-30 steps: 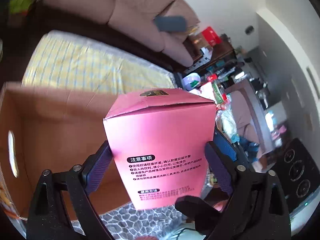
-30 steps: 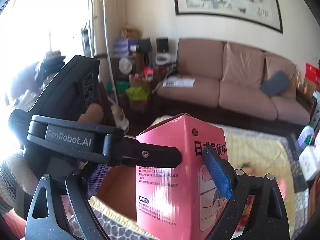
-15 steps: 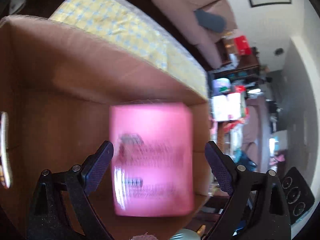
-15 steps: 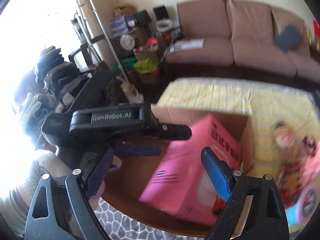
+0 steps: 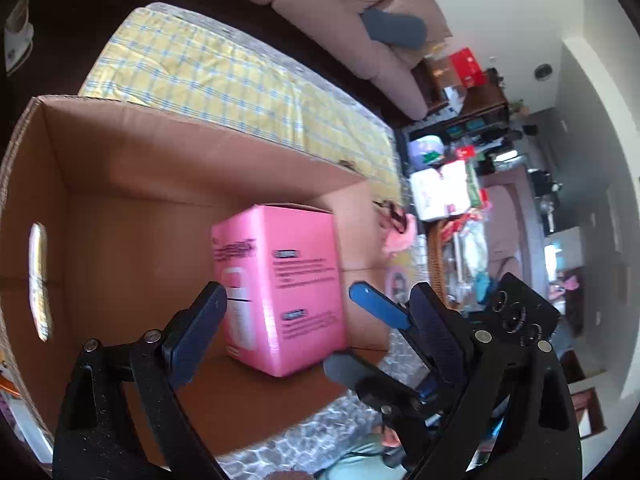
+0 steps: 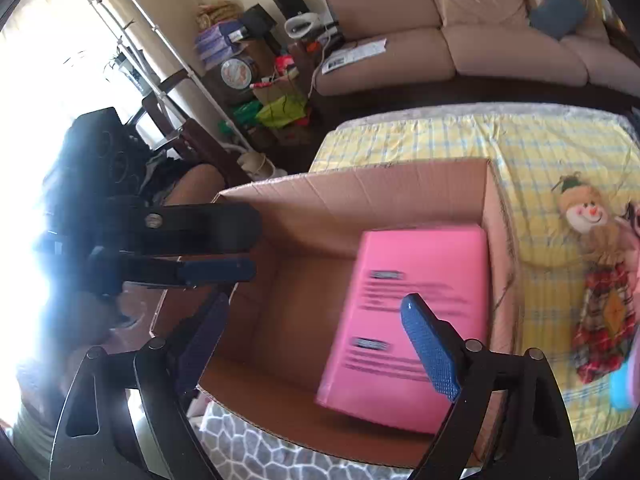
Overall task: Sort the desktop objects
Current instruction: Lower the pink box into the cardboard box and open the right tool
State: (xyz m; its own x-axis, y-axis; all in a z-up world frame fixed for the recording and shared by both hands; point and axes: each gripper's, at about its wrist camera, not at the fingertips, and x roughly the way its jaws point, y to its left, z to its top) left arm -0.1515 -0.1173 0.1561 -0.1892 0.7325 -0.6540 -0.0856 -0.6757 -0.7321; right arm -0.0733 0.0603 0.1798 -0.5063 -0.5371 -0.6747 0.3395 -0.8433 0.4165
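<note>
The pink box (image 5: 280, 292) sits inside the cardboard carton (image 5: 168, 152), pushed toward the carton's right-hand wall, resting on the floor of it and free of both tools; the left gripper (image 5: 320, 316) hangs just above the carton's near rim with its jaws spread wide and nothing between them; the right gripper (image 6: 316, 328) is likewise spread apart and empty, poised over the same carton, with the left tool visible crossing its view at the left. By the look of it the drop-off step for this box is done, and the sorting turns to the next item; a stuffed doll (image 6: 592, 248) lies on the yellow checked cloth (image 6: 560, 140) just beside the carton's right wall, a likely candidate. The next move calls for lifting clear of the carton rim, swinging the right tool over the doll, and closing on its soft body squarely so it does not slip.
</note>
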